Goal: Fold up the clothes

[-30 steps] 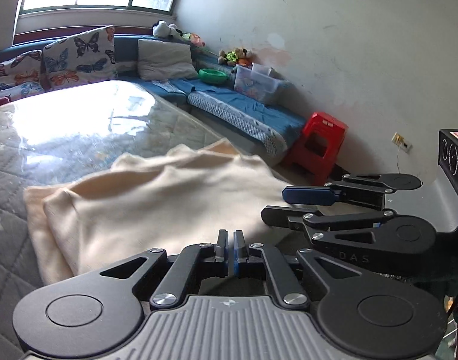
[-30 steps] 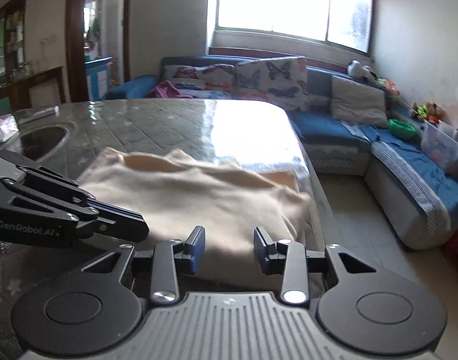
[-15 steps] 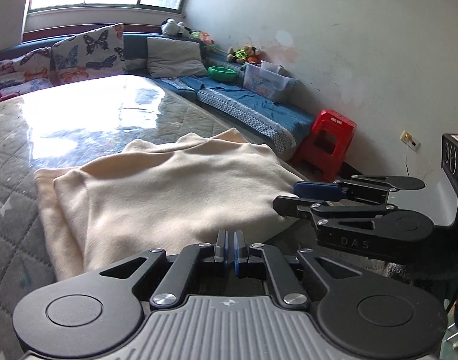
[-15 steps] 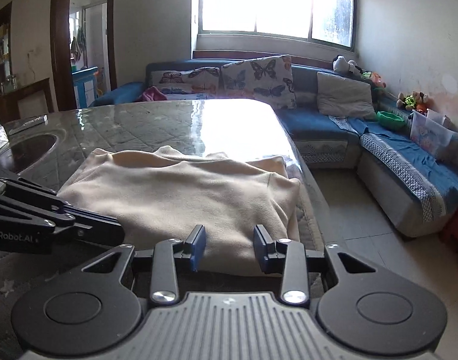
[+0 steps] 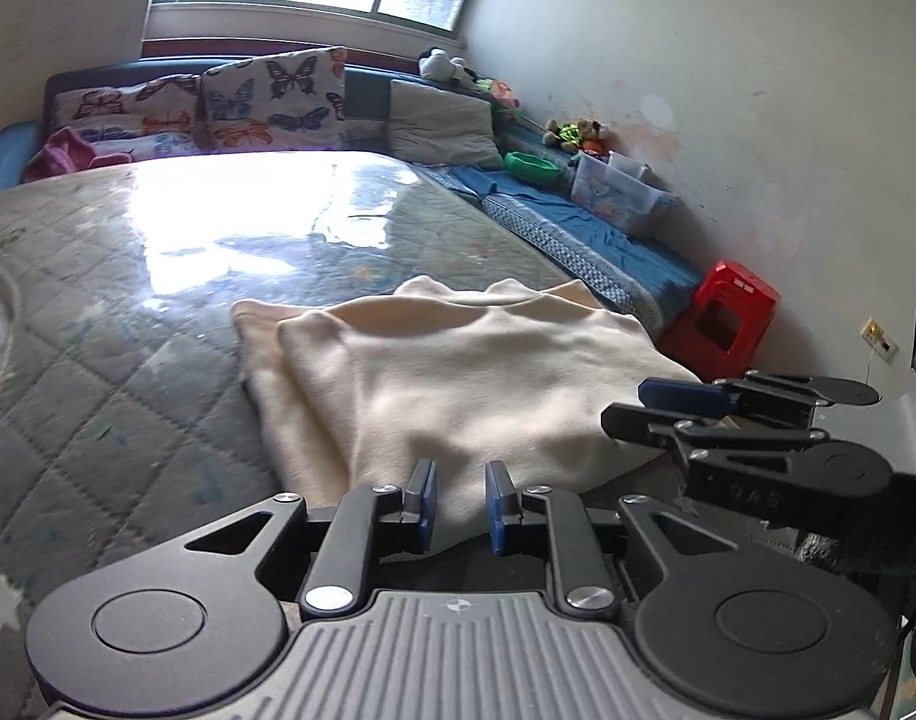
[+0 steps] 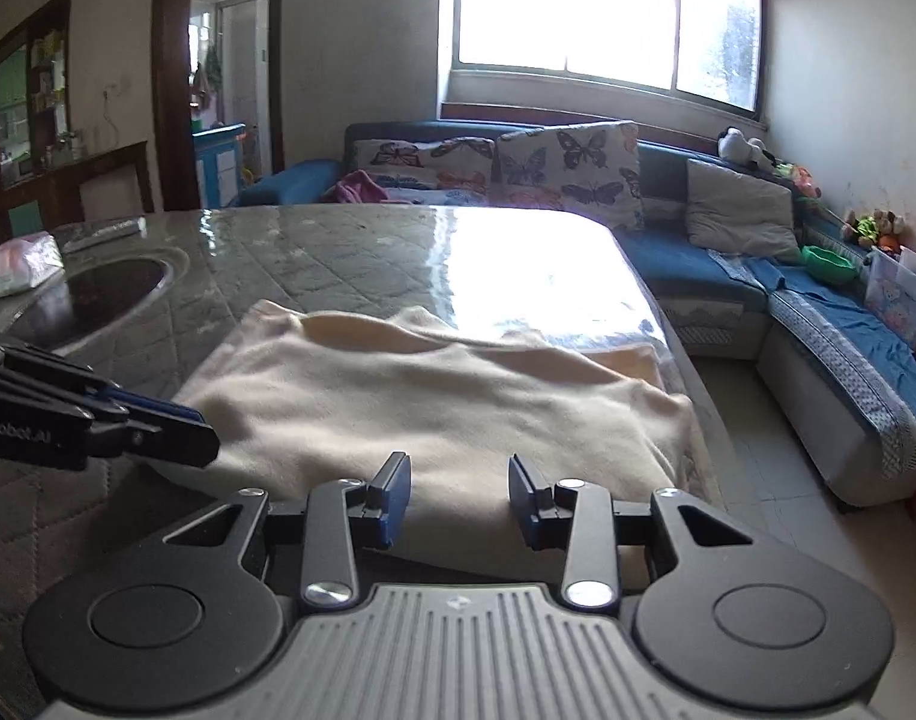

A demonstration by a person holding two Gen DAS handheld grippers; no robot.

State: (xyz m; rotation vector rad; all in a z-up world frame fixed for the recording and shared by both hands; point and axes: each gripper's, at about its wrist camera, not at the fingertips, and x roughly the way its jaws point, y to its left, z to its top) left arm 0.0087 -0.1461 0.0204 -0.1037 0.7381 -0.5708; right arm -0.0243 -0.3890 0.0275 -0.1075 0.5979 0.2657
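A cream garment (image 5: 458, 372) lies folded in layers on the quilted table top, near its right edge; it also shows in the right wrist view (image 6: 434, 396). My left gripper (image 5: 458, 507) is open and empty, just short of the garment's near edge. My right gripper (image 6: 458, 495) is open and empty at the same near edge, further right. Each gripper shows in the other's view: the right gripper (image 5: 686, 405) at the right, the left gripper (image 6: 176, 426) at the left.
The quilted table (image 6: 350, 258) carries a dark round bowl (image 6: 98, 288) and a tissue pack (image 6: 20, 261) at the left. A blue sofa (image 6: 728, 276) with cushions runs behind and to the right. A red stool (image 5: 722, 318) stands on the floor off the table's right edge.
My left gripper has opened; it was shut before. Both grippers have pulled back a little from the garment, which lies still.
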